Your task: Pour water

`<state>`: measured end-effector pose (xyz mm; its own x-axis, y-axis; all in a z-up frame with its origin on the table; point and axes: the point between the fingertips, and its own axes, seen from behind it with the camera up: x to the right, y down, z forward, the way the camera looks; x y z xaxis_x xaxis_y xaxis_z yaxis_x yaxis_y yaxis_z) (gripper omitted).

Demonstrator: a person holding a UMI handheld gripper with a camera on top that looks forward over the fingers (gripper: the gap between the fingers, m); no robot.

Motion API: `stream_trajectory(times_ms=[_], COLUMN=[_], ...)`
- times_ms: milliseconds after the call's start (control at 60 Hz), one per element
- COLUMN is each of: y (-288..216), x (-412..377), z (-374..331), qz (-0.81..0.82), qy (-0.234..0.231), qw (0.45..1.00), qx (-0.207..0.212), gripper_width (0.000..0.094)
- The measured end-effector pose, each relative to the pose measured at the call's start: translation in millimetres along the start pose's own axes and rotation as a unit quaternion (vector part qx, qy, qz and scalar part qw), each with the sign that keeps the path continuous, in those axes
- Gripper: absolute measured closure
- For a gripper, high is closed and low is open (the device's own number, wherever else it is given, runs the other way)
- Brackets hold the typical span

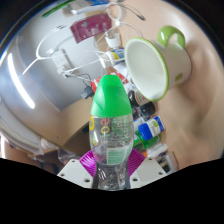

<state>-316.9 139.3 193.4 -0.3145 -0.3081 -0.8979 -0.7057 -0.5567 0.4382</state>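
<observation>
My gripper [110, 165] is shut on a clear plastic bottle [110, 135] with a green top [109, 98] and a printed label. Both magenta pads [91, 160] press on the bottle's sides. The bottle points away from me along the fingers. Just beyond its green top, to the right, is a green and white mug [155, 65] with its open mouth turned toward me and its handle [172, 38] on the far side. The bottle's top is close to the mug's lower rim. I cannot see any water flowing.
A wooden table [70, 110] lies beneath. A white wire rack [60, 50] stands beyond on the left. Small bottles and cans [150, 125], one with a blue label, sit to the right of the held bottle. Boxes and clutter [95, 22] lie at the back.
</observation>
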Motion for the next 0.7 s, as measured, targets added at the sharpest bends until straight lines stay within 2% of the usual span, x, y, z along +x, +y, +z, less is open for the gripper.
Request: stream_trajectory(times_ms=[200, 417, 600, 700], y=[-12.4, -25.3, -22.3, -14.5], x=[-19.5, -33.5, -36.2, -35.2], z=[8.0, 5.6, 6.7, 5.9], qz=[0.167, 0.218, 0.213, 0.143], qy=[-0.048, -0.077, -0.075, -0.054], qw=[0.985, 0.973, 0.974, 0.988], qx=[0.000, 0.014, 0.008, -0.001], gripper_width=[0.0571, 0.0570, 0.0569, 0.0569])
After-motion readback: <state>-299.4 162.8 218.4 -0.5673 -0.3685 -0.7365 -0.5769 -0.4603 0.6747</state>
